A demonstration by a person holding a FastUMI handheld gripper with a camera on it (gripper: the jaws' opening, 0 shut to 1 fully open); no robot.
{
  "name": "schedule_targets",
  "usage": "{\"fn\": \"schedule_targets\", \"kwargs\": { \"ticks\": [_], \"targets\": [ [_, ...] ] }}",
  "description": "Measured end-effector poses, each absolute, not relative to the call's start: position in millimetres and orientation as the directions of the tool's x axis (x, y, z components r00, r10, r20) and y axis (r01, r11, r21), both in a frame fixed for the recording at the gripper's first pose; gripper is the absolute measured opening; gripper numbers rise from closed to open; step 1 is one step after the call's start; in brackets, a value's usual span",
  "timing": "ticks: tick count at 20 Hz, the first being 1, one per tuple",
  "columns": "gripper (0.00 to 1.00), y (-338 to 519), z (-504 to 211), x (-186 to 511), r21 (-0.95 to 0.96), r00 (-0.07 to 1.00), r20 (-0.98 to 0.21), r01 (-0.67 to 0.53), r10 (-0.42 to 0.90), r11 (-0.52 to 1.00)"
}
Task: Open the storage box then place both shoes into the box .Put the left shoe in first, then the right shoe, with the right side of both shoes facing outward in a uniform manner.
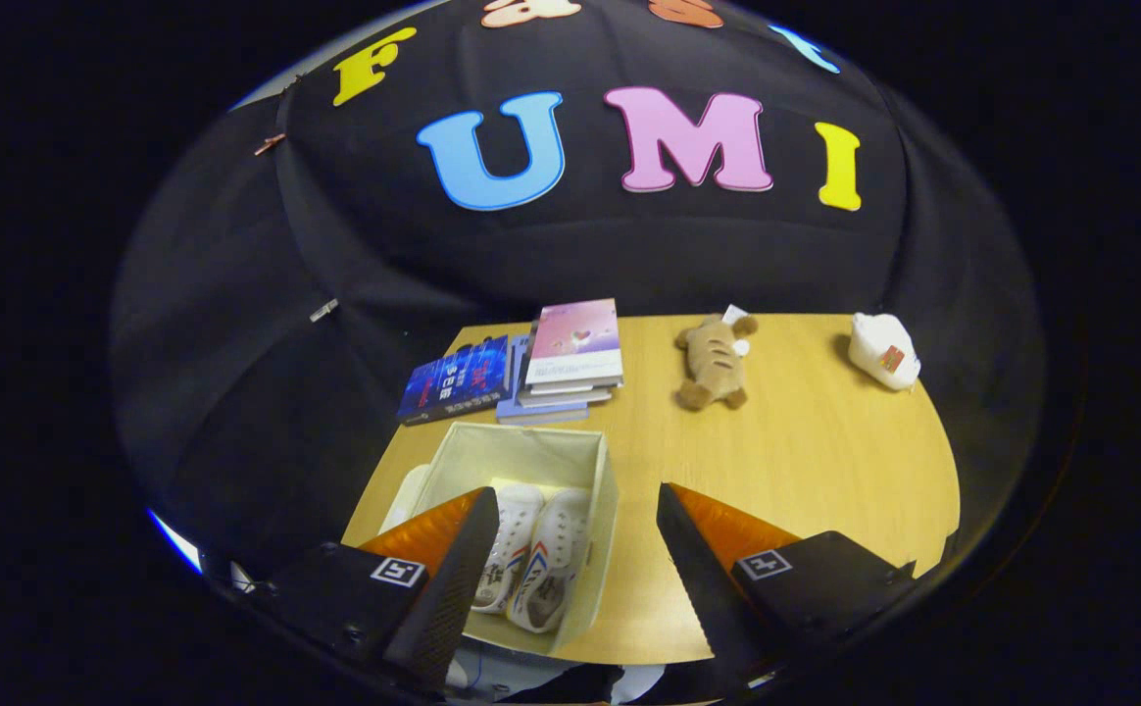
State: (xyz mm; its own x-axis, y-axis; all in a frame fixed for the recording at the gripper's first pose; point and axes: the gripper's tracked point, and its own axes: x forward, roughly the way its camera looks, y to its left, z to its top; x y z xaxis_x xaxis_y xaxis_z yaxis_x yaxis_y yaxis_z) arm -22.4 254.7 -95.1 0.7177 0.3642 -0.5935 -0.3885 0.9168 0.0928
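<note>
The storage box (pixel 570 446), open at the top, sits at the near left part of the wooden table (pixel 825 471), close to its left edge, and both shoes (pixel 531 559) already lie inside it, side by side and touching, their long axes running from the near wall of the box toward its far wall. From the gripper (pixel 575 579) the box lies low and slightly to the left: the left finger (pixel 453 579) overlaps the box's near left corner and hides part of one shoe, while the right finger (pixel 703 579) stands over bare tabletop just beside the box's right wall. The fingers are spread wide, with nothing between them and nothing pressed by either; whether the left finger touches the box rim I cannot tell. Judging by how things lie, the placing looks done or nearly so, and any coming move would turn on the shoes' toe-to-heel line pointing away from the gripper, so a grip would close across their width. Which side of each shoe faces outward is not clear from here. Toward the far edge lie a stack of books (pixel 570 358), a plush toy (pixel 715 361) and, near the far right corner, a small white packet (pixel 882 350), all well apart from the box.
</note>
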Motion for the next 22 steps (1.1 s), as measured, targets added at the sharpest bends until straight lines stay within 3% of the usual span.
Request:
{"fn": "schedule_targets", "kwargs": {
  "ticks": [14, 22],
  "targets": [
    [0.98, 47, 50, 65, -0.077, 0.914, -0.153, -0.391, 0.376, 0.917],
    [0.98, -7, 47, 72, -0.029, 0.943, -0.142, -0.308, 0.301, 0.951]
  ]
}}
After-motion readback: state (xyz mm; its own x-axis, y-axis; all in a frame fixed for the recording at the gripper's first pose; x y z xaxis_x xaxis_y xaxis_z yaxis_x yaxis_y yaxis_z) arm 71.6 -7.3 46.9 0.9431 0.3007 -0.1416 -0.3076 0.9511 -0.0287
